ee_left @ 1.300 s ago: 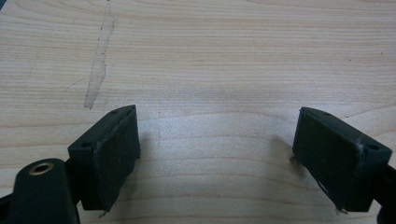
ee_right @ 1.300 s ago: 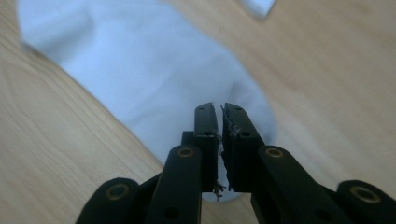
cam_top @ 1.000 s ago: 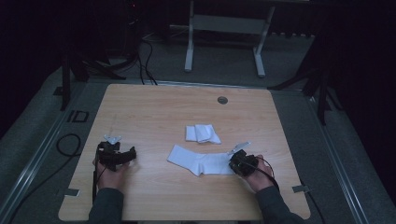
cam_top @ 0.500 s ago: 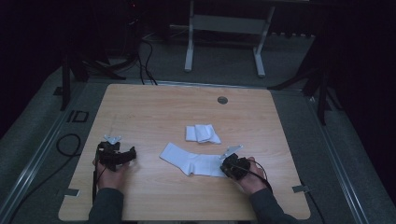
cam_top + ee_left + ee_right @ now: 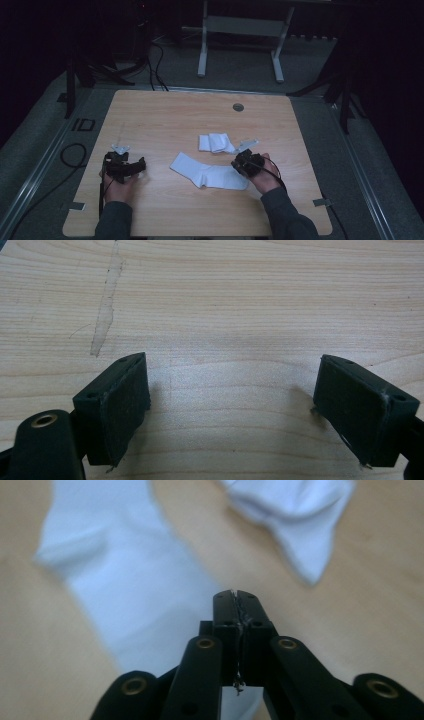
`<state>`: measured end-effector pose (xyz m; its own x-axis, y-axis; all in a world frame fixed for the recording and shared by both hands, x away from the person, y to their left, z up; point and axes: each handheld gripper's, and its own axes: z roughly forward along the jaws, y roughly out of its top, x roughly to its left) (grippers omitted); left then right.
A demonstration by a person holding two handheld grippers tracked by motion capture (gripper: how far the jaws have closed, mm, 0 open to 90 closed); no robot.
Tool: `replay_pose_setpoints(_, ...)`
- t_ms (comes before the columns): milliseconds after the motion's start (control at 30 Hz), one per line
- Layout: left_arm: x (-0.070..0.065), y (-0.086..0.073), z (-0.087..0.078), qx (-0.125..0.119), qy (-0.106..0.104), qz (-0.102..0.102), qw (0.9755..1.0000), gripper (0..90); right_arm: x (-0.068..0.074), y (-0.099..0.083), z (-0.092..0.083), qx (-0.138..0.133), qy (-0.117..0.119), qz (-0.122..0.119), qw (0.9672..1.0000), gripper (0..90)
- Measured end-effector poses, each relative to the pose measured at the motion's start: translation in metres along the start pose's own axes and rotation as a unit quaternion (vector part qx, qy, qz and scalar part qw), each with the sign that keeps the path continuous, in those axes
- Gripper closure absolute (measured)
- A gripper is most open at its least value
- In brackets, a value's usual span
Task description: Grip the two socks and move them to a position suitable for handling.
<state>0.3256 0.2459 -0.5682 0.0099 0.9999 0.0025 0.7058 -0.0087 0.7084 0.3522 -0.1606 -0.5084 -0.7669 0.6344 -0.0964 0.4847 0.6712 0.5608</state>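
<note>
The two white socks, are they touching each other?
Apart. In the right gripper view, bare wood runs between the flat sock and the folded sock. The high view shows the same gap.

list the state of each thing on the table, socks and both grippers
flat sock: spread out on the table, one end under the right gripper
folded sock: bunched in a small pile, untouched
left gripper: jaws wide open, nothing between them, over bare table
right gripper: jaws shut, whether they pinch the flat sock cannot be told
</note>
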Motion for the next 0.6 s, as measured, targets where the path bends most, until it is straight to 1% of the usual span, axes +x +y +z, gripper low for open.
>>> replay_pose_setpoints(167, 0.000, 0.000, 0.000, 0.000, 0.000, 0.000, 1.0000, 14.8, -0.016, 0.023, 0.015, -0.001, -0.021, 0.010, 0.9997, 89.7)
replay_pose_setpoints(267, 0.000, 0.000, 0.000, 0.000, 0.000, 0.000, 1.0000, 14.8, -0.024, 0.035, 0.029, 0.005, -0.035, 0.017, 0.9992, 89.7)
replay_pose_setpoints(333, 0.000, 0.000, 0.000, 0.000, 0.000, 0.000, 1.0000, 14.8, -0.028, 0.039, 0.039, 0.012, -0.043, 0.021, 0.9988, 89.7)
replay_pose_setpoints(400, 0.000, 0.000, 0.000, 0.000, 0.000, 0.000, 1.0000, 14.8, -0.031, 0.041, 0.048, 0.020, -0.049, 0.022, 0.9984, 89.7)
replay_pose_setpoints(433, 0.000, 0.000, 0.000, 0.000, 0.000, 0.000, 1.0000, 14.8, -0.031, 0.041, 0.048, 0.020, -0.049, 0.022, 0.9984, 89.7)
replay_pose_setpoints(467, 0.000, 0.000, 0.000, 0.000, 0.000, 0.000, 1.0000, 14.8, -0.035, 0.039, 0.057, 0.029, -0.052, 0.029, 0.9978, 89.8)
replay_pose_setpoints(533, 0.000, 0.000, 0.000, 0.000, 0.000, 0.000, 1.0000, 14.8, -0.037, 0.037, 0.062, 0.035, -0.051, 0.034, 0.9975, 89.8)
replay_pose_setpoints(567, 0.000, 0.000, 0.000, 0.000, 0.000, 0.000, 1.0000, 14.7, -0.037, 0.036, 0.064, 0.038, -0.049, 0.036, 0.9975, 89.8)
replay_pose_setpoints(600, 0.000, 0.000, 0.000, 0.000, 0.000, 0.000, 1.0000, 14.8, -0.036, 0.035, 0.065, 0.032, -0.047, 0.038, 0.9976, 89.8)
